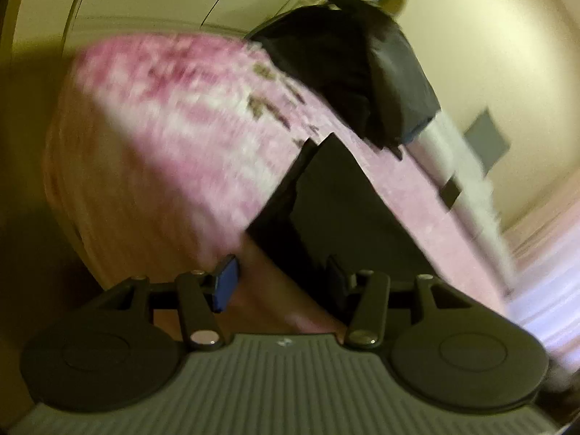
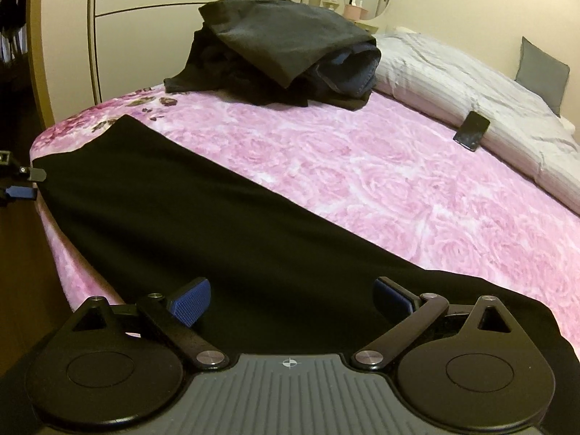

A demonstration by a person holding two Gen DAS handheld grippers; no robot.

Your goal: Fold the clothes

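Observation:
A long black garment (image 2: 181, 210) lies flat along the near edge of the bed, on a pink rose-patterned blanket (image 2: 362, 181). My right gripper (image 2: 291, 302) hangs over one end of it, open wide, with the blue pads clear of the cloth. My left gripper (image 2: 22, 182) shows at the far left beside the garment's other end, open. In the blurred left wrist view the left gripper (image 1: 282, 282) is open over the blanket's edge (image 1: 163, 127), and the black garment (image 1: 326, 199) lies just ahead by its right finger.
A heap of dark clothes (image 2: 282, 47) with blue denim under it sits at the far side of the bed. A phone (image 2: 471, 130) leans on a pale grey duvet (image 2: 453, 83); a grey pillow (image 2: 542, 72) lies beyond. White wardrobe doors (image 2: 163, 0) stand behind.

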